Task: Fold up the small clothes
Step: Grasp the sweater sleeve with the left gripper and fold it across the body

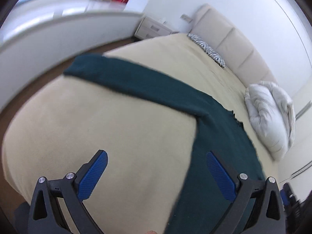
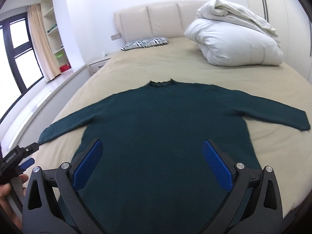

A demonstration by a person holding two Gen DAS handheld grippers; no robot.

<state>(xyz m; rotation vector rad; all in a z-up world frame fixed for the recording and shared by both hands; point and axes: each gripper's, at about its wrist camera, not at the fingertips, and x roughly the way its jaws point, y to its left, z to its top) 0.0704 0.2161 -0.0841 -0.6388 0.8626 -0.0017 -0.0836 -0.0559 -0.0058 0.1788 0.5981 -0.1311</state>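
A dark green long-sleeved sweater [image 2: 161,128] lies flat on the beige bed [image 2: 136,66], collar away from me and both sleeves spread out. My right gripper [image 2: 153,154] hovers open over the sweater's lower body, nothing between its blue pads. My left gripper [image 1: 156,165] is open too, above bare bedsheet beside the sweater's [image 1: 152,83] left sleeve and body edge. In the right wrist view the left gripper [image 2: 23,156] shows at the far left, near the left sleeve's cuff, held by a hand [image 2: 5,193].
A folded white duvet [image 2: 234,37] sits at the bed's far right, a zebra-print pillow [image 2: 145,42] by the padded headboard [image 2: 152,21]. A nightstand [image 2: 97,63], shelves and a window ledge lie left of the bed. Bare sheet surrounds the sweater.
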